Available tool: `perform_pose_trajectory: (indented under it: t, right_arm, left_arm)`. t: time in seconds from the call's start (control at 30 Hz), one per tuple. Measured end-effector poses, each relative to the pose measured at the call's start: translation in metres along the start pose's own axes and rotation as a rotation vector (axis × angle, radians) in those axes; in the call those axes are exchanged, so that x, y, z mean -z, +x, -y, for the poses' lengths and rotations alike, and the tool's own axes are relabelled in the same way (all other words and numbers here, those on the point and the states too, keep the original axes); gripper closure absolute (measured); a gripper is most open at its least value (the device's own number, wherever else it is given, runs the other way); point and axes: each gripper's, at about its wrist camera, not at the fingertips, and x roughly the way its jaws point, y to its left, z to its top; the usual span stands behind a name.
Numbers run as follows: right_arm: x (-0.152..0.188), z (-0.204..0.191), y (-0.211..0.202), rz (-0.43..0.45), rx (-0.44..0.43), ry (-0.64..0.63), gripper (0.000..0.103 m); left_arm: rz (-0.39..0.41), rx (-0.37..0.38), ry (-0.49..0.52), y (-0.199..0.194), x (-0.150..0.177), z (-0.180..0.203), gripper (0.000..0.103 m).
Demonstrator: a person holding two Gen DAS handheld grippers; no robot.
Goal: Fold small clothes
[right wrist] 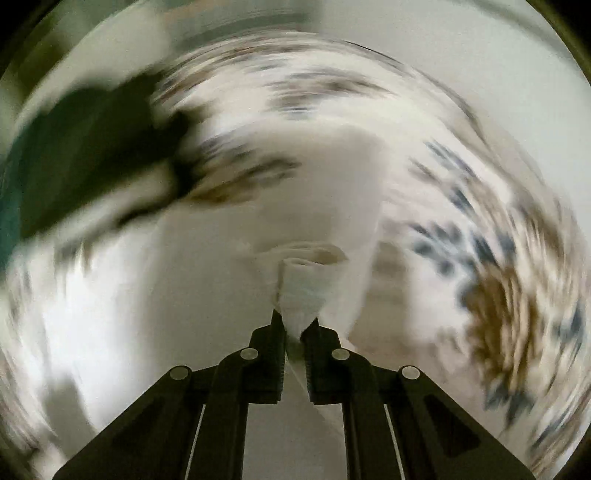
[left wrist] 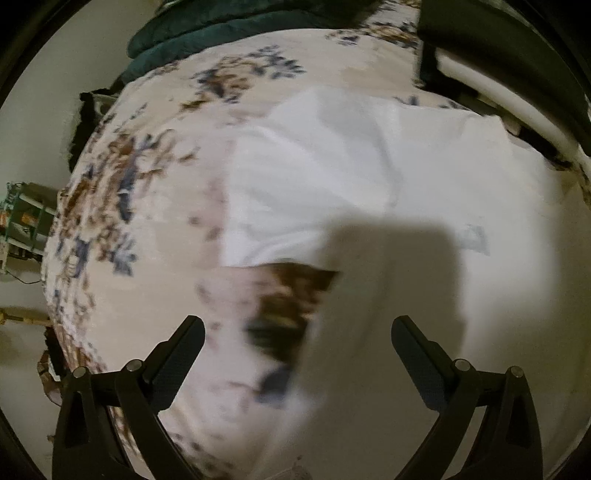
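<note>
Two black fingers of the left gripper [left wrist: 297, 328] stand wide apart at the bottom of the left wrist view, with nothing between them; below and ahead of them lies a cream bedspread printed with brown and blue flowers [left wrist: 122, 206], and on it a thin white cloth garment [left wrist: 369, 177] spread mostly flat, its near left edge lying just above a patch of dark brown flower print; a grey shadow falls across the near part of the white garment, between the fingers and slightly to the right; a dark green quilted blanket [left wrist: 207, 29] lies bunched at the far edge of the bedspread, and a white bar on a dark frame [left wrist: 498, 92] crosses the upper right corner; a green wire rack [left wrist: 26, 218] stands off the left side of the bed.

In the right wrist view the right gripper [right wrist: 295, 326] has its black fingers drawn together on a pinched corner of the white cloth garment [right wrist: 303, 291], which rises from the fingertips in a narrow fold and widens farther off; everything around it is smeared by blur, though the flowered bedspread [right wrist: 498, 295] shows at right and a dark green mass [right wrist: 85, 155] at upper left.
</note>
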Motion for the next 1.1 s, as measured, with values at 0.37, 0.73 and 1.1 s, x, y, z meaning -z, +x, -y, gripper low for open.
perform_pose_trajectory:
  t: [0.37, 0.73, 1.1]
  right_arm:
    - [0.058, -0.057, 0.012, -0.304, -0.169, -0.133, 0.049]
    - [0.058, 0.006, 0.013, -0.320, -0.107, 0.208, 0.044]
    - [0.033, -0.023, 0.031, -0.284, -0.081, 0.291, 0.044]
  left_arm:
    - [-0.053, -0.004, -0.097, 0.019, 0.012, -0.089, 0.000]
    - [-0.246, 0.616, -0.617, 0.085, -0.020, -0.131, 0.001]
    - [-0.051, 0.497, -0.561, 0.082, -0.070, -0.109, 0.099]
